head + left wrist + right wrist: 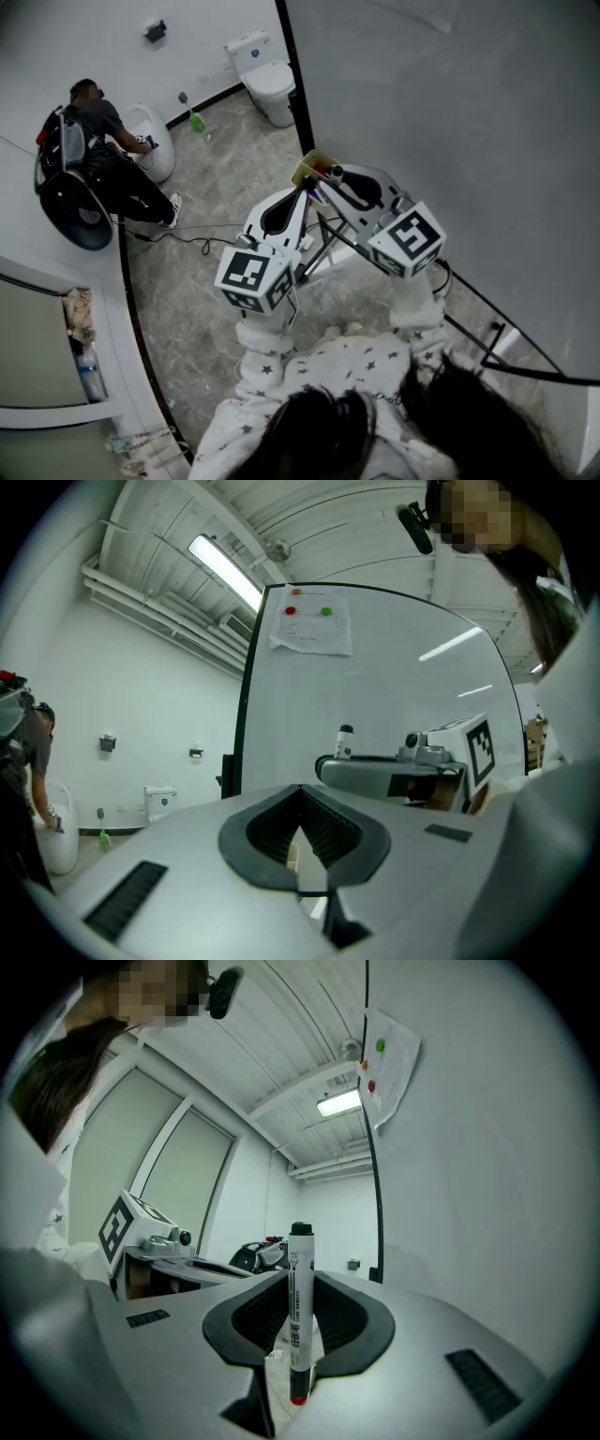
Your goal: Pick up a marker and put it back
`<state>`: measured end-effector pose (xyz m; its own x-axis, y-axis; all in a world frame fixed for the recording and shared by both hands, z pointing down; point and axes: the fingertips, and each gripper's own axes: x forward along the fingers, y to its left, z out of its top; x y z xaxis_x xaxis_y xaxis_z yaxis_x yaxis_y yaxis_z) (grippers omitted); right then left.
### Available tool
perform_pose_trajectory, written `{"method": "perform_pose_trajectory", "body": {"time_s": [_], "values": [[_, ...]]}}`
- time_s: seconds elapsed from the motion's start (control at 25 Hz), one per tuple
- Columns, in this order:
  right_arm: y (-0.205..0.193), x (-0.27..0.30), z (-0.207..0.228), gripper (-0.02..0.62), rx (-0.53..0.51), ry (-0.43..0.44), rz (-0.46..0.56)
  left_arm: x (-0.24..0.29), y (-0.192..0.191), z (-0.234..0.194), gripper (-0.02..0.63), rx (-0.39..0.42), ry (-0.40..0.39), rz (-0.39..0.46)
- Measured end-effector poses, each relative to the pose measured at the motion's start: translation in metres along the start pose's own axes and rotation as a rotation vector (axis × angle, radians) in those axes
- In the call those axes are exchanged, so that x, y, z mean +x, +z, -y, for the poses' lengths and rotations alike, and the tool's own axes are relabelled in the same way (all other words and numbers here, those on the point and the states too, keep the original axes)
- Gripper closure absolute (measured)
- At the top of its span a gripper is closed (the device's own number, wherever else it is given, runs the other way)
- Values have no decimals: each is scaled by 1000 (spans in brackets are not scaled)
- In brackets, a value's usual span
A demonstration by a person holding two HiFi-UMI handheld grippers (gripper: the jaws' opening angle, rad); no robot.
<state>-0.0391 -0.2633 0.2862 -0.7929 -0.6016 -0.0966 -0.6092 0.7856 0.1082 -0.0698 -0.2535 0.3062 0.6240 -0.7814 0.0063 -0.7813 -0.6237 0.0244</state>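
Cool, even indoor light fills the room and shadows are faint. A ceiling strip light point(225, 566) burns out white in the left gripper view and leaves streaks of glare on the whiteboard point(403, 696). Both gripper views bulge, with black vignetted corners. The marker point(300, 1307) is sharp, while the head view is slightly soft.

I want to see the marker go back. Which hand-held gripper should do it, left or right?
Right, probably. The right hand-held gripper clamps the marker upright between its jaws, while the left hand-held gripper holds nothing.
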Motion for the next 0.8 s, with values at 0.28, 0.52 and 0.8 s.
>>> {"method": "perform_pose_trajectory", "body": {"time_s": [0.28,0.52,0.8], "values": [[2,0,0,517,2,6,13,-1,2,1,604,18,-12,-11],[4,3,-1,517,-2,16,21,-2,8,-4,604,5,4,18],[4,4,0,517,-8,22,20,1,5,-5,604,4,2,13]]}}
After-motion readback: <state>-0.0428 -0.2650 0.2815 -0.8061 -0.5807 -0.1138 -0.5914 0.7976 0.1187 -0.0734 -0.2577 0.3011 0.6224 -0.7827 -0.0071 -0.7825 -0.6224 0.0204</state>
